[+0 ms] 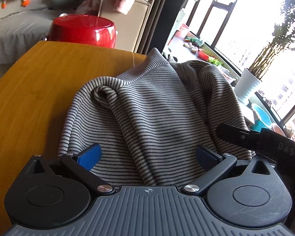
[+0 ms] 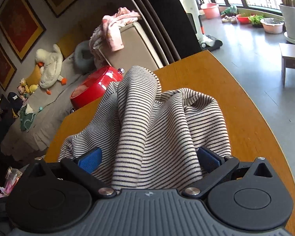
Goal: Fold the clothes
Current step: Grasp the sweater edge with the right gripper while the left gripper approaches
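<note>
A living room with a long run of windows (image 1: 245, 25) surrounds a round wooden table (image 1: 39, 82), its grain running yellow-orange under bright daylight. Behind the table stand a glossy red drum-shaped stool (image 1: 82, 31) and a beige sofa arm draped with a pink cloth (image 2: 116, 29). A plush white duck (image 2: 50, 66) lies on the grey-covered couch, and red framed pictures (image 2: 19, 19) hang on the wall above it. By the windows are a white ribbed planter (image 1: 247, 84), a pink basin (image 2: 209, 9) and a turquoise bowl (image 1: 262, 116).

The striped garment (image 1: 147, 108), grey-white with thin dark stripes, lies bunched on the table in soft ridges, one fold rising to a peak at the far side. Its near edge runs in between the fingers of both tools.

The left gripper (image 1: 148, 156) has its blue-padded jaws spread wide, with the cloth lying loose between them and neither pad pressing it. The right gripper (image 2: 149, 157) is likewise spread, a thick ridge of fabric running up the gap; whether the pads brush the cloth at their edges is hard to tell from this angle.

In the left wrist view a black part of the other tool (image 1: 265, 139) enters from the right, just beside the garment's edge, bearing pale letters that read "DAS"; any further letters are cut off.
</note>
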Available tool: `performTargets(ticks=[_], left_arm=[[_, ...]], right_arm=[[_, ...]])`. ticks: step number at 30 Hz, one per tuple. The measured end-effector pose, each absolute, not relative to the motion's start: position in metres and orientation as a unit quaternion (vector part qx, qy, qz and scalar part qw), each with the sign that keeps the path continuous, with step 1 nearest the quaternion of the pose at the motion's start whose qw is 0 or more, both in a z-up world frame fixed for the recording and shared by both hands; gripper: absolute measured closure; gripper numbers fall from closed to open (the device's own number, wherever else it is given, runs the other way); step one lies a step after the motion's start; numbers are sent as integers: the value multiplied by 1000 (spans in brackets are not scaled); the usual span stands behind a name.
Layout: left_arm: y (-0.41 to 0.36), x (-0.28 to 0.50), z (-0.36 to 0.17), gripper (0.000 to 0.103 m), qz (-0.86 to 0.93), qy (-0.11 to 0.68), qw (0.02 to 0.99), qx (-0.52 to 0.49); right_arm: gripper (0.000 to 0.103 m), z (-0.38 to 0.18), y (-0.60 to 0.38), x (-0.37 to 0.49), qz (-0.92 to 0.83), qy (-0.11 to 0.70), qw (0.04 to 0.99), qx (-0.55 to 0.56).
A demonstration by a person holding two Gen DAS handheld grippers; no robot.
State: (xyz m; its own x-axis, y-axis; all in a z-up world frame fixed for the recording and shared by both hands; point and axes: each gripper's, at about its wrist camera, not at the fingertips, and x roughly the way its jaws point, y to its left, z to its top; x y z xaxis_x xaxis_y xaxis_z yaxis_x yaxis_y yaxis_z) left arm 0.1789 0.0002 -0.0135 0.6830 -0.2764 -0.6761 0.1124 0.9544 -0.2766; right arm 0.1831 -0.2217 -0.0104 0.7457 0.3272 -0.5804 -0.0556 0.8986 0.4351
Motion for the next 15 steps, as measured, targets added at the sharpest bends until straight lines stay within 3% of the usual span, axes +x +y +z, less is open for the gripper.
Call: performTargets(ticks=[8,15], left_arm=[[-6,156,-17,0,-111,389,913,-53],[15,72,-17,0,-146,395,906,-42]], right_arm=[[0,-10,-225,165,135,353,902,209],[0,-12,-217,90,199,360,893,184]])
